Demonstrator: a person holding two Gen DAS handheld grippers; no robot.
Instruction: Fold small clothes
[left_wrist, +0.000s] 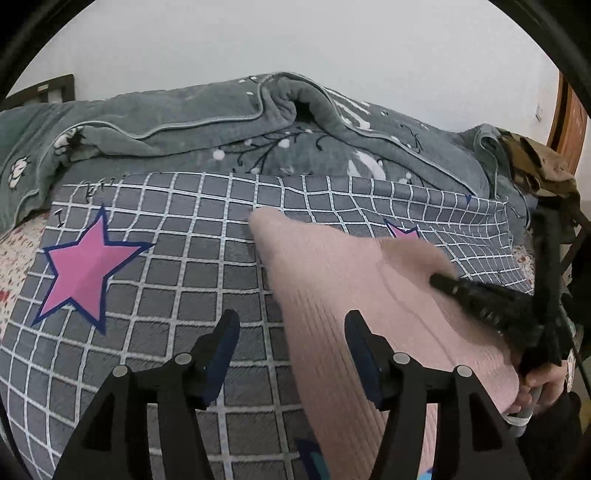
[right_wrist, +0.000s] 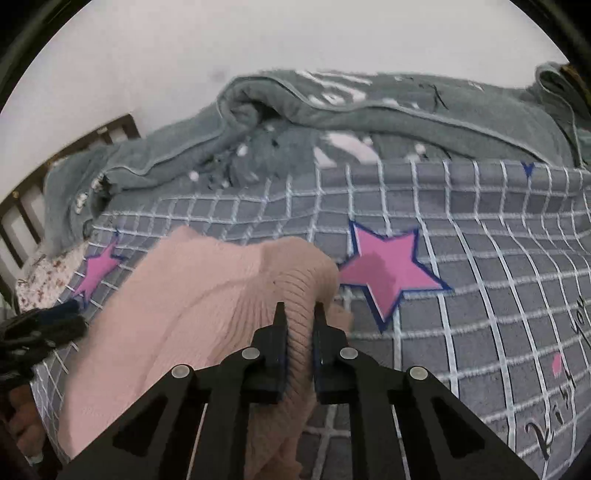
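A pink ribbed knit garment (left_wrist: 351, 295) lies on the bed, bunched into a raised fold in the right wrist view (right_wrist: 166, 314). My right gripper (right_wrist: 301, 321) is shut on that fold, with ribbed cloth pinched between its pads. In the left wrist view it shows as a dark tip (left_wrist: 437, 280) on the garment's right part. My left gripper (left_wrist: 291, 332) stands open low over the bed. The garment's left edge runs between its fingers, and the pads do not press on it. In the right wrist view it appears at the left edge (right_wrist: 70, 314).
A grey checked sheet with pink stars (left_wrist: 166, 277) covers the bed under the garment. A rumpled grey-green fleece blanket (left_wrist: 184, 122) lies along the far side by the white wall. A dark wooden headboard (right_wrist: 22, 210) stands at the left. A person's hand (left_wrist: 546, 384) holds the right gripper.
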